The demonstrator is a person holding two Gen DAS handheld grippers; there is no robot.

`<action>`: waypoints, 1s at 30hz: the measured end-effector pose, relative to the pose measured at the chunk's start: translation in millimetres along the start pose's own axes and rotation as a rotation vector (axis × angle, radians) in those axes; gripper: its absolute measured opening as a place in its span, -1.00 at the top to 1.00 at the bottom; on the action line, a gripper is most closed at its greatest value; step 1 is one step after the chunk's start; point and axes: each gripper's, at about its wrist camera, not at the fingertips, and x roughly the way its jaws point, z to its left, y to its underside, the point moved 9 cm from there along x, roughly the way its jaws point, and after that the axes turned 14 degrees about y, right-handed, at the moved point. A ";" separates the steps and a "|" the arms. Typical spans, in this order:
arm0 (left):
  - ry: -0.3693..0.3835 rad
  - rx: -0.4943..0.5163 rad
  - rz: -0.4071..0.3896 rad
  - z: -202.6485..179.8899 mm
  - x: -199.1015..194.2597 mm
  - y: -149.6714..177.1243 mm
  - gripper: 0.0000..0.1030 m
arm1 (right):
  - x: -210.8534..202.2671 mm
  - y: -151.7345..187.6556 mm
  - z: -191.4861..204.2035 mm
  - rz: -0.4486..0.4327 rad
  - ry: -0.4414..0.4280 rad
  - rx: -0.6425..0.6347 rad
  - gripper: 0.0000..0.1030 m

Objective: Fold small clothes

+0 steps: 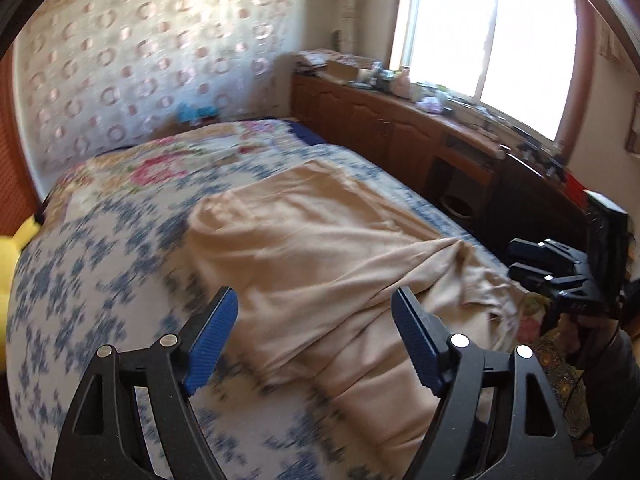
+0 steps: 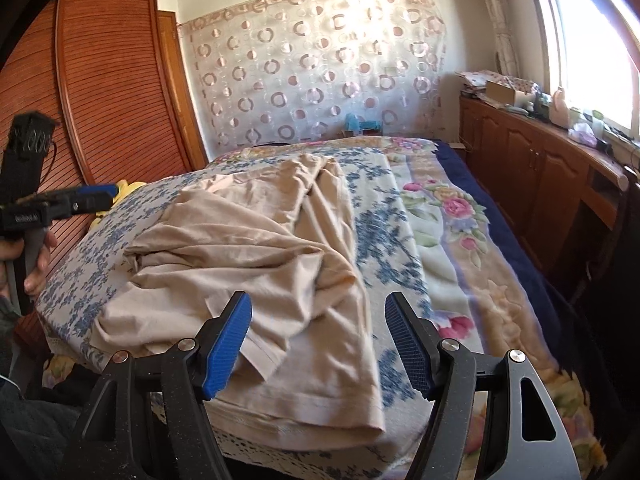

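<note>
The beige garment (image 2: pixel 256 248) is lying rumpled on the bed (image 2: pixel 460 240), its long axis running away from you toward the curtained wall (image 2: pixel 320 72), the near hem (image 2: pixel 320 412) draping over the bed's front edge. Your right claw (image 2: pixel 318 344) is hovering spread directly over that hem, holding nothing, so it looks the nearer of the two. Your left claw (image 1: pixel 314 340) is also standing spread and empty, facing the garment's left edge (this view is blurred). The cloth is looking thin and soft, creased and partly bunched across the middle, one loose flap (image 2: pixel 260 356) lying on top near your right claw.
</note>
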 end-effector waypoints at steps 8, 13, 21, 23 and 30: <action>-0.110 -0.082 -0.042 48.9 -30.8 33.3 -0.55 | 20.5 -36.3 62.6 -0.010 -0.096 -0.143 -0.38; -0.151 -0.079 -0.063 60.4 -46.6 42.9 -0.55 | 34.8 -49.5 101.6 0.004 -0.159 -0.241 -0.38; -0.168 -0.096 -0.085 71.1 -63.9 55.1 -0.55 | 56.9 -62.6 137.6 0.056 -0.239 -0.330 -0.38; -0.174 -0.101 -0.091 73.4 -66.8 56.2 -0.55 | 62.2 -66.2 144.2 0.070 -0.251 -0.350 -0.38; -0.182 -0.118 -0.111 79.9 -74.9 59.3 -0.55 | 78.3 -71.4 162.7 0.114 -0.276 -0.406 -0.38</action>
